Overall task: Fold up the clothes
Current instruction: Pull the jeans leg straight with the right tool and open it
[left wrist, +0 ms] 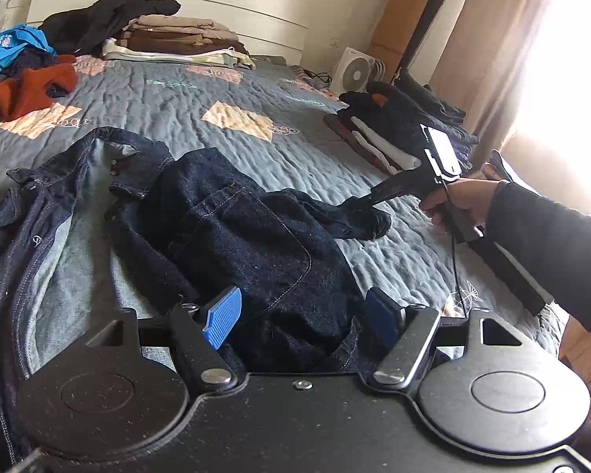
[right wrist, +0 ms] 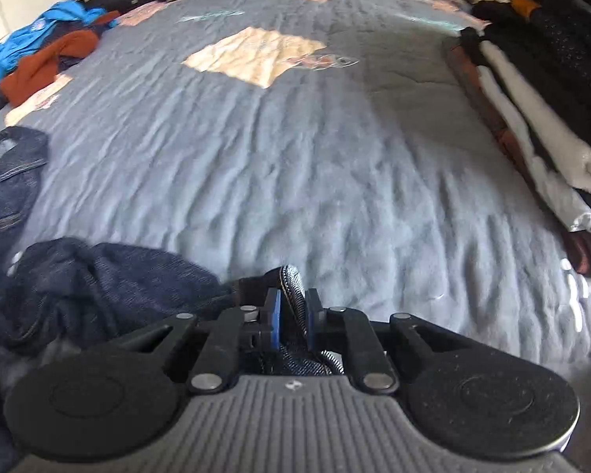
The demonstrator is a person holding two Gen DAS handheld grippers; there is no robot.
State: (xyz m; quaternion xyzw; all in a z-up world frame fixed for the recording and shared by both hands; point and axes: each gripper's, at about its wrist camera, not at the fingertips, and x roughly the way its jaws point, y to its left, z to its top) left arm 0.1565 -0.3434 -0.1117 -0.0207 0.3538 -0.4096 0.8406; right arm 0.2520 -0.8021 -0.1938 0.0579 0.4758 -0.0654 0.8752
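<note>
**Denim jacket, sleeve end in my right claw**

The denim jacket (left wrist: 232,228) lies rumpled and open on the bed (left wrist: 216,90). I judge it heavy, stiff at the seams, not slippery; cuffs and hems give the best hold. My right claw (right wrist: 293,317) is pinched nearly closed on a seamed edge. My left claw (left wrist: 301,315) gapes wide over the cloth, gripping nothing.

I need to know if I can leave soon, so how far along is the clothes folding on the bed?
Partly done. Folded stacks and already sit on the quilt. In hand: the denim jacket lies open and rumpled; the right gripper is shut on its sleeve end, and the left gripper is open over the hem. Left: an unfolded heap of blue and rust clothes.
</note>
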